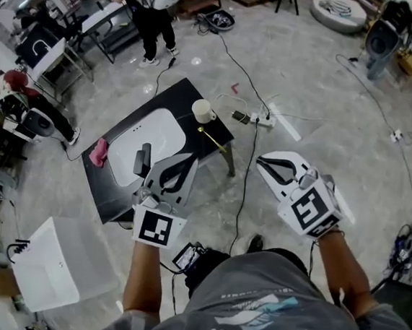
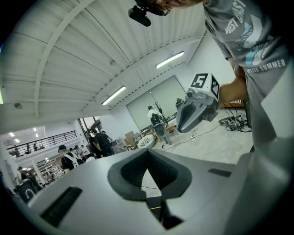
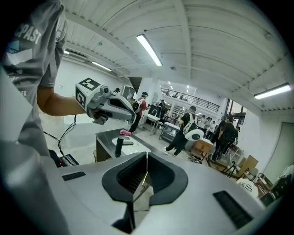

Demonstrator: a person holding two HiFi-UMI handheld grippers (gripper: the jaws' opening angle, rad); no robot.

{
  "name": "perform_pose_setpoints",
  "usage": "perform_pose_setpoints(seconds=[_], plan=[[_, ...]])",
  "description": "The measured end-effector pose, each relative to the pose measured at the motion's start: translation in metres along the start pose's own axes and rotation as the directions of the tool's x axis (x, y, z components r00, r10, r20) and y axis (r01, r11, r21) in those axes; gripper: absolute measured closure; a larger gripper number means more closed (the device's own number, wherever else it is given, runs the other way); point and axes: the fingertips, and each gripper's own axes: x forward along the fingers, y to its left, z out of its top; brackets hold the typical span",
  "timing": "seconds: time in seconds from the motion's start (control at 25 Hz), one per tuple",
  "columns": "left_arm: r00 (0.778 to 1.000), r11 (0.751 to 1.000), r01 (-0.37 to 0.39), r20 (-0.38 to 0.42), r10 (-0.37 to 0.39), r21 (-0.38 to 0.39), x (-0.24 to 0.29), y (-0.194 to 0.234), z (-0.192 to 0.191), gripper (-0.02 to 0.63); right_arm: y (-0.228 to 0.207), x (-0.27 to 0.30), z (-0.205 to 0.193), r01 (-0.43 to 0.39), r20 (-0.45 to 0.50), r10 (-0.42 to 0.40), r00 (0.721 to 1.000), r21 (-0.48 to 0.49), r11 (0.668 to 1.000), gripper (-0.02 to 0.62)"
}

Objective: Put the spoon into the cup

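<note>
A cream cup [image 1: 203, 110] stands at the far right corner of the black table [image 1: 117, 188]. A thin golden spoon [image 1: 213, 139] lies on the table's right edge, just in front of the cup. My left gripper [image 1: 191, 158] hovers over the table's near right part, short of the spoon; its jaws are shut and hold nothing. My right gripper [image 1: 261, 159] is held off the table to the right, above the floor, also shut and holding nothing. In the left gripper view the jaws of the left gripper [image 2: 147, 153] meet; in the right gripper view so do those of the right gripper [image 3: 147, 158].
A white sink basin [image 1: 146, 144] with a dark faucet [image 1: 143, 160] fills the table's middle, and a pink cloth [image 1: 99, 152] lies at its left. Cables and a power strip [image 1: 257, 119] lie on the floor to the right. A white bin [image 1: 48, 265] sits near left. People stand far back.
</note>
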Motion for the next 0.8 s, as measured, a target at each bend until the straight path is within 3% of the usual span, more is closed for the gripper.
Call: perform_pose_setpoints(seconds=[0.36, 0.8], plan=[[1.000, 1.000, 0.007, -0.028, -0.007, 0.010, 0.011, 0.013, -0.014, 0.604, -0.004, 0.027, -0.008, -0.023, -0.004, 0.023, 1.000, 0.029, 0.999, 0.563], [0.998, 0.998, 0.057, 0.020, -0.057, 0.012, 0.031, 0.062, -0.058, 0.604, -0.032, 0.076, 0.011, 0.065, -0.076, -0.061, 0.995, 0.042, 0.997, 0.563]])
